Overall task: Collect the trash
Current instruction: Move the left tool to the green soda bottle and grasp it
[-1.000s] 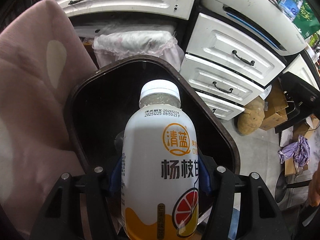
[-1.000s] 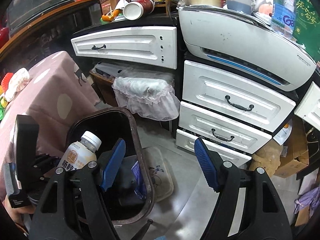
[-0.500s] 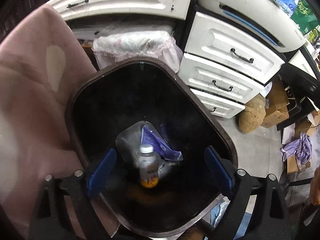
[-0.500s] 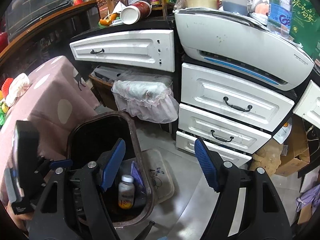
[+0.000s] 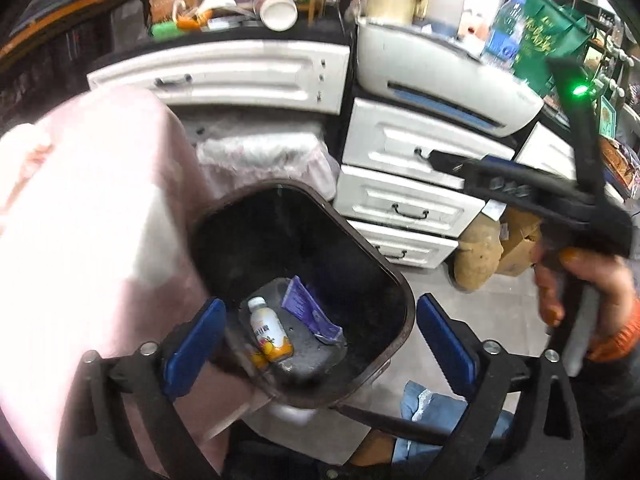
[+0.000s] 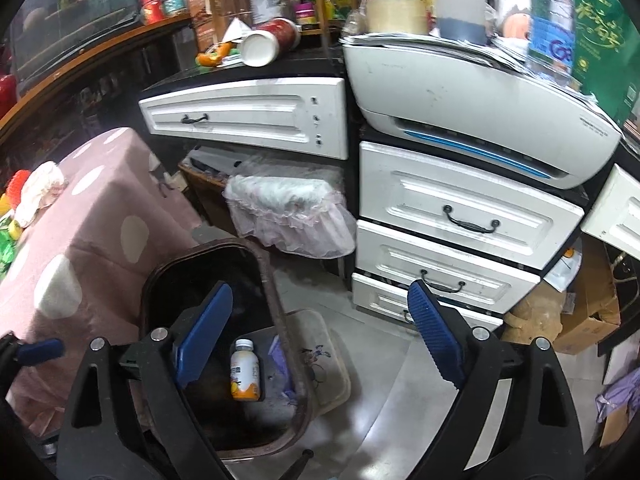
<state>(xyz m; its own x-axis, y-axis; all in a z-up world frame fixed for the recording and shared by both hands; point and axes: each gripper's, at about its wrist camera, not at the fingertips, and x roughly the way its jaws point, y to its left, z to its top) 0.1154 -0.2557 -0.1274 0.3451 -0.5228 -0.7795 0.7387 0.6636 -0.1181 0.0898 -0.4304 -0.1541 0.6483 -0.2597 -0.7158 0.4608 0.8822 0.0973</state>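
Now drop step done: bottle [image 5: 269, 334] lies at bin [image 5: 400, 280] bottom; left tool [image 5: 320, 340] and right tool [image 6: 320, 344] opening, nothing between; next, seek more trash.

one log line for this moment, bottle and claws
bottle: lying in bin by purple wrapper | left claw: opening, empty, above bin | right claw: opening, empty
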